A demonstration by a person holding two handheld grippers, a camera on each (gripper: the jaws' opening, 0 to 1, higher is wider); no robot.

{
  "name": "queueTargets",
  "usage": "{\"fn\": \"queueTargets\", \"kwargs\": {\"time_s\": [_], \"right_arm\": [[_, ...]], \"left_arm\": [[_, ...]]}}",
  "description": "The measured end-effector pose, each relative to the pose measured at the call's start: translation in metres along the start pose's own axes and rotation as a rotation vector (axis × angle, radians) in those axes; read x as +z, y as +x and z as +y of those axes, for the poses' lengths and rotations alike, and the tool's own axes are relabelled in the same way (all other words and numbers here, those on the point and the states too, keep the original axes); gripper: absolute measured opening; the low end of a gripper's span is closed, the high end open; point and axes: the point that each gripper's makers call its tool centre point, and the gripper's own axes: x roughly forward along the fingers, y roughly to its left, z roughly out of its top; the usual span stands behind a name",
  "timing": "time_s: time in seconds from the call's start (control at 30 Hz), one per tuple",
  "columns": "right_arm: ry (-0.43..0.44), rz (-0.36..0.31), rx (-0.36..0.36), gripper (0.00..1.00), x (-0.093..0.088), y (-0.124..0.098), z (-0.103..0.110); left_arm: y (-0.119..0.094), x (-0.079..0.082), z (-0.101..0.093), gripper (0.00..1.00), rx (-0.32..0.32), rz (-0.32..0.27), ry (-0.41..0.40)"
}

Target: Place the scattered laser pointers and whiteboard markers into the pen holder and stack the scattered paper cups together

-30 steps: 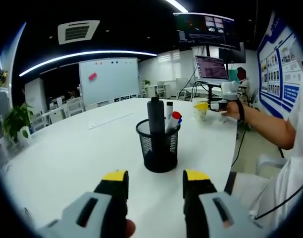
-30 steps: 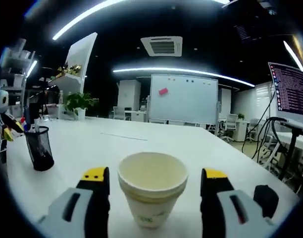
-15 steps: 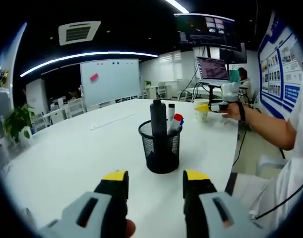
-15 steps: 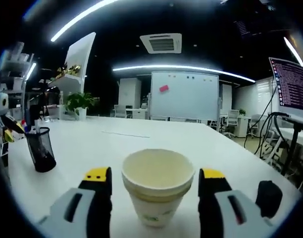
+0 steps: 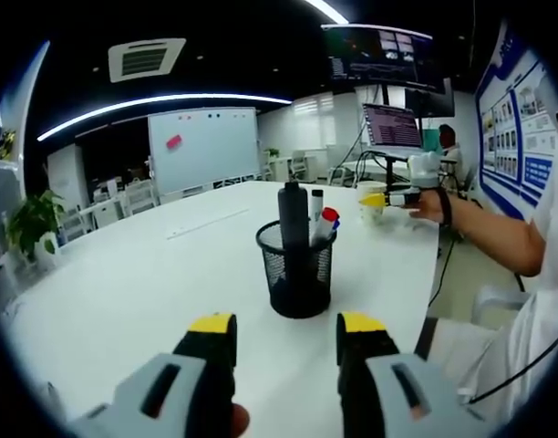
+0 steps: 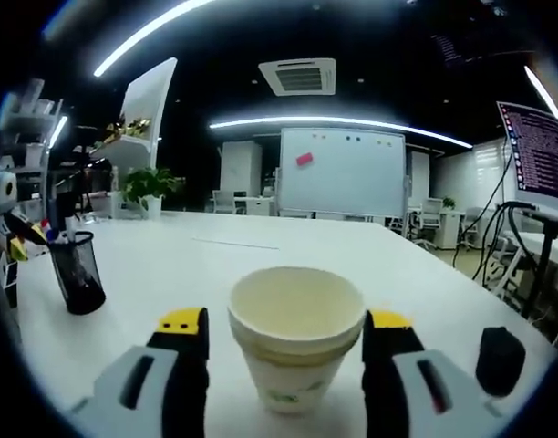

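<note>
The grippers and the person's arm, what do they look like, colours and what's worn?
Each gripper has two black jaws with yellow tips on light grey bodies marked by dark slots, seen on the left gripper and the right gripper. In the left gripper view, the right gripper appears white and grey with a yellow tip. The person's arm wears a dark wrist strap and a white short sleeve.

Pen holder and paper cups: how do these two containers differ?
The pen holder is black wire mesh; the paper cups are pale and solid-walled. The holder has markers standing in it; the top cup looks empty. The holder is a single piece; the cups are nested in a stack between the right gripper jaws. Both stand upright on the white table.
</note>
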Motion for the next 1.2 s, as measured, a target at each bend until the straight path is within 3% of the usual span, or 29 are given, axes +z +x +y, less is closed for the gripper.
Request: {"fn": "queueTargets", "kwargs": {"time_s": [1.0,1.2], "right_arm": [[-0.001,0.023,0.008,0.68,-0.008,0.003,0.001],[0.026,0.027,0.029,0.58,-0.011,0.002,0.003]], "left_arm": [[0.002,-0.002,0.001,0.43,0.005,0.015,0.014],[0.001,-0.003,0.003,0.43,0.012,0.013,0.007]]}}
